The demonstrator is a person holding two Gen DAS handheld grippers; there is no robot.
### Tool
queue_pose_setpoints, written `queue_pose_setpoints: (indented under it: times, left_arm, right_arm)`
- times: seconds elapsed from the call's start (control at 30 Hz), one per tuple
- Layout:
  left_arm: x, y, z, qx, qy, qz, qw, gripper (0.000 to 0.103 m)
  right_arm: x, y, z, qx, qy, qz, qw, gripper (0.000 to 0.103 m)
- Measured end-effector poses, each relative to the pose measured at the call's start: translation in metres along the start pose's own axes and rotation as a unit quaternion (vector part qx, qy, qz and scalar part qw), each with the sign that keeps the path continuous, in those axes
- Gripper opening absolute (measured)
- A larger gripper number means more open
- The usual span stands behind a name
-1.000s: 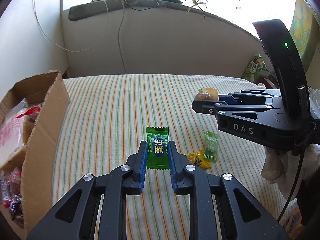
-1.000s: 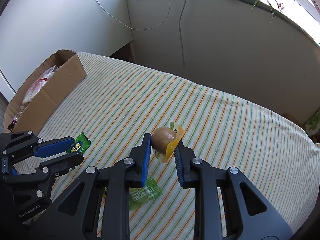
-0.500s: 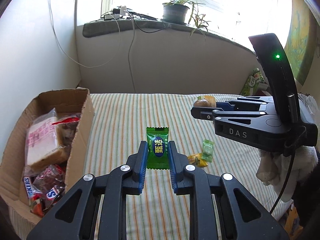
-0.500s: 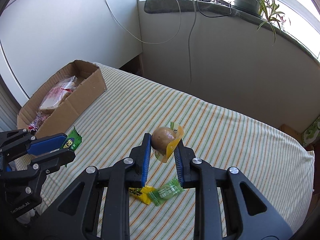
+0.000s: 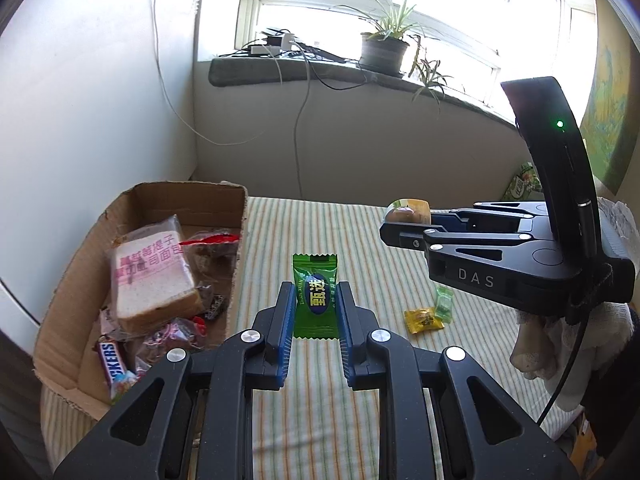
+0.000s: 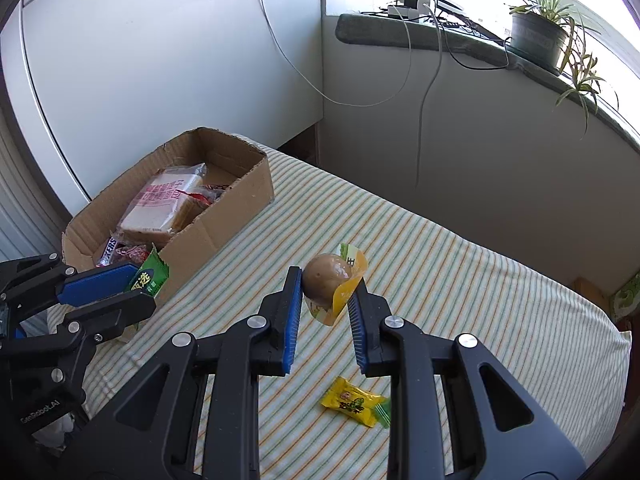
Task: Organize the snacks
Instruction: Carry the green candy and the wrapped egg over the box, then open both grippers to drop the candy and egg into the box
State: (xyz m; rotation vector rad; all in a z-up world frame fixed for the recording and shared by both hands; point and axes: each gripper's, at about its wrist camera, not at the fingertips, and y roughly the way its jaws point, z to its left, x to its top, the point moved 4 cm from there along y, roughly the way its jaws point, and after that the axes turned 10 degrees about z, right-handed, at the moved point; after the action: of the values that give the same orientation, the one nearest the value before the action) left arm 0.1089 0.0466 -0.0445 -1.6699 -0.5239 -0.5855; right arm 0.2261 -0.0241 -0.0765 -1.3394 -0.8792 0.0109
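Observation:
My left gripper (image 5: 315, 300) is shut on a green candy packet (image 5: 315, 295), held in the air above the striped cloth, just right of the cardboard box (image 5: 234, 280). It also shows in the right wrist view (image 6: 149, 278). My right gripper (image 6: 325, 292) is shut on a brown egg in an orange wrapper (image 6: 330, 280), held above the cloth. In the left wrist view the right gripper (image 5: 400, 226) is to the right with the egg (image 5: 408, 211) at its tips. The box holds a packed sandwich (image 5: 150, 276), a Snickers bar (image 5: 114, 362) and other snacks.
A yellow candy (image 5: 424, 320) and a light green candy (image 5: 443, 306) lie on the striped cloth (image 5: 320, 420) to the right; the yellow one shows in the right wrist view (image 6: 354, 402). A wall, cables and a sill with a potted plant (image 5: 384, 50) stand behind.
Both grippers have risen and pulled back with their snacks held. The box and its contents have come into fuller view. The left gripper is now closer to the box.

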Motion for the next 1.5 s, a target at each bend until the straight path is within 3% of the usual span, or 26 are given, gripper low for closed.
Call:
queue_pose_setpoints:
  times: [0.87,1.5]
  left_arm:
    - [-0.012,-0.021,0.099,0.052,-0.069,-0.011,0.9962,0.019]
    - [-0.014,-0.013,0.123,0.063,-0.086,-0.002,0.9943,0.019]
  right_arm:
    - [0.053,0.037,0.105,0.036,-0.066,0.002,0.997,0.023]
    - [0.074,0.074,0.127,0.048,-0.081,0.023,0.995,0.023]
